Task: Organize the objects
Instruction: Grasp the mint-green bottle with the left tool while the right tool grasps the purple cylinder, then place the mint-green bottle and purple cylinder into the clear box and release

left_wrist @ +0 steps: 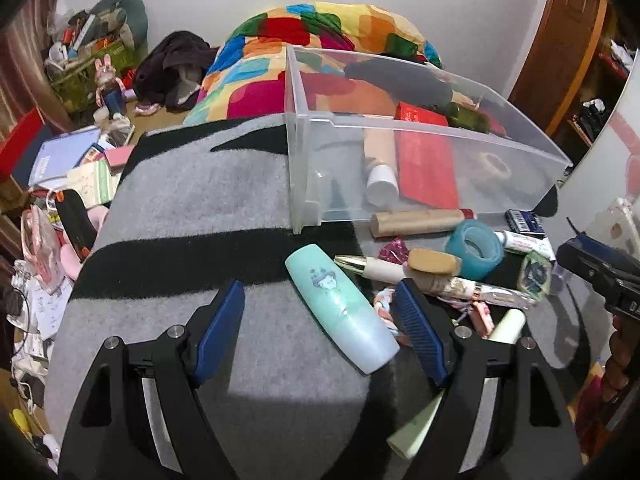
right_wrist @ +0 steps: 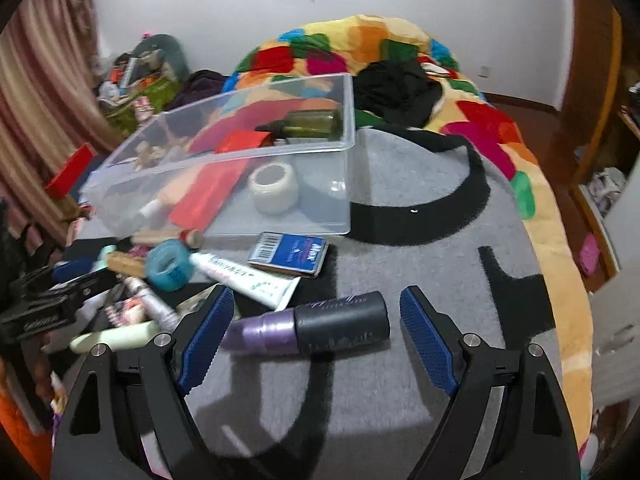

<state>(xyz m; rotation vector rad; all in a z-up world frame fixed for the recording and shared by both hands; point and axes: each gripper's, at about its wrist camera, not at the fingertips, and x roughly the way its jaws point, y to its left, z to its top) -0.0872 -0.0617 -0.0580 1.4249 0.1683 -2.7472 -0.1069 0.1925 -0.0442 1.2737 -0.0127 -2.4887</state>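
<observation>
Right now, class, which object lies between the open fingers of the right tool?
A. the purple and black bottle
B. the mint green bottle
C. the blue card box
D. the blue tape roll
A: in the right wrist view the purple and black bottle lies on its side on the grey blanket between the right tool's spread fingers.

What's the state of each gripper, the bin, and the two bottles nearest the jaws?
left gripper: open, pads clear of the bottle
right gripper: open, pads not touching
mint bottle: lying flat on the blanket, between the left jaws, ungripped
purple bottle: lying on its side, black cap on, between the right jaws
clear bin: upright, no lid, partly filled
</observation>
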